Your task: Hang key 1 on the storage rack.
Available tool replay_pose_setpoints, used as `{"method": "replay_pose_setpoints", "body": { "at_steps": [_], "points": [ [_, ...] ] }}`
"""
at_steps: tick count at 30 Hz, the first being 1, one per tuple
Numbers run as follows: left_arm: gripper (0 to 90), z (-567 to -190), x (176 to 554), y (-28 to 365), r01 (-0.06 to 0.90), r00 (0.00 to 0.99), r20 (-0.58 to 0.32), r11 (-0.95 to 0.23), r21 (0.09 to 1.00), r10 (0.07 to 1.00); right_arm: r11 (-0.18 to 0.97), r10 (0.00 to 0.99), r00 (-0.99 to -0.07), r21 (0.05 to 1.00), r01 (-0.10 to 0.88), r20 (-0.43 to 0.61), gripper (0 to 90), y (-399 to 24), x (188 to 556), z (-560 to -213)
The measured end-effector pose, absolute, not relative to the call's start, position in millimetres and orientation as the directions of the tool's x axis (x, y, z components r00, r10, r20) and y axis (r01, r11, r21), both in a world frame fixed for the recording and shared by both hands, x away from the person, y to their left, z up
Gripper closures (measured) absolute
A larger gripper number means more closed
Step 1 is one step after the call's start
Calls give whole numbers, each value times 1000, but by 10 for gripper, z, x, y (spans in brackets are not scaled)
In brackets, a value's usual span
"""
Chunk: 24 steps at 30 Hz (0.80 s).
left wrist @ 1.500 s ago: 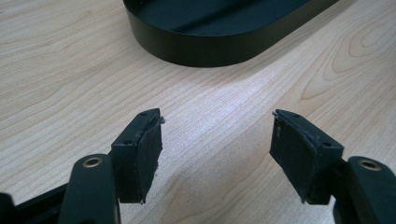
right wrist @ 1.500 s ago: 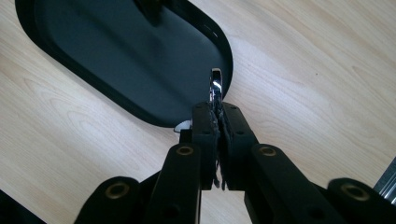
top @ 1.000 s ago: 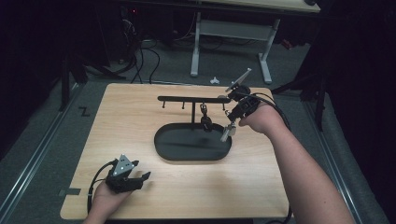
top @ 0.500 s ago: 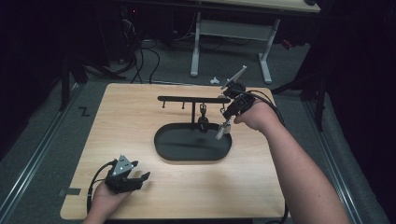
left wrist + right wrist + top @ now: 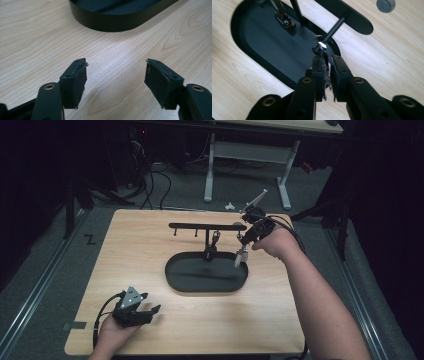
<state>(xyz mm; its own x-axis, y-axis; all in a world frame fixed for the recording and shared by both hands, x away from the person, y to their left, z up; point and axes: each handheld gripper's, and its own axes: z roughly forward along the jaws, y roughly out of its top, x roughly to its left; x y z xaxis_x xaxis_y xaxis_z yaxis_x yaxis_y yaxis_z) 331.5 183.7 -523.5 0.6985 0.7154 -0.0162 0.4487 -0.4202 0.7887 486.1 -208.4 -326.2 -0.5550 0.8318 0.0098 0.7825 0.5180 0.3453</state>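
Observation:
A black stand has an oval tray (image 5: 180,281) as its base and a horizontal bar (image 5: 200,226) with short pegs. From the bar's middle hangs a dark key fob (image 5: 214,241), also in the right gripper view (image 5: 284,19). My right gripper (image 5: 246,240) is at the bar's right end, shut on a small silvery metal fob (image 5: 323,51) whose top ring touches the tip of a peg (image 5: 334,27). The fob's lower end (image 5: 241,256) dangles over the tray's right rim. My left gripper (image 5: 146,312) rests open on the table's near left, nothing between its jaws (image 5: 116,72).
A small grey round disc (image 5: 385,5) lies on the wood beyond the bar's right end. The wooden table (image 5: 140,265) ends close behind the stand. A desk frame and cables stand on the floor beyond. The tray's black rim (image 5: 112,21) lies ahead of the left gripper.
My right gripper has shifted slightly left and toward the bar, carrying the silvery fob up to the end peg. The left gripper has stayed where it was.

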Motion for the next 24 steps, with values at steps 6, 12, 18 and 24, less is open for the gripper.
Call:
{"method": "replay_pose_setpoints", "body": {
  "at_steps": [6, 12, 18, 24],
  "points": [
    [343, -5230, 3317, 1843, 449, 697, -18, -416, 791, 717, 507, 842, -540, 333, 795, 7, 750, -2110, 4846, -3342],
    [343, -5232, 3321, 1832, 446, 699, -14, -420, 791, 715, 491, 854, -520, 325, 808, 4, 654, -2180, 4790, -3438],
    [343, -5236, 3317, 1822, 447, 700, -17, -420, 790, 714, 457, 874, -486, 343, 821, 0, 529, -2306, 4700, -3591],
    [343, -5234, 3323, 1807, 447, 702, -23, -415, 792, 712, 408, 886, -460, 377, 832, 56, 397, -2448, 4603, -3796]
  ]
}}
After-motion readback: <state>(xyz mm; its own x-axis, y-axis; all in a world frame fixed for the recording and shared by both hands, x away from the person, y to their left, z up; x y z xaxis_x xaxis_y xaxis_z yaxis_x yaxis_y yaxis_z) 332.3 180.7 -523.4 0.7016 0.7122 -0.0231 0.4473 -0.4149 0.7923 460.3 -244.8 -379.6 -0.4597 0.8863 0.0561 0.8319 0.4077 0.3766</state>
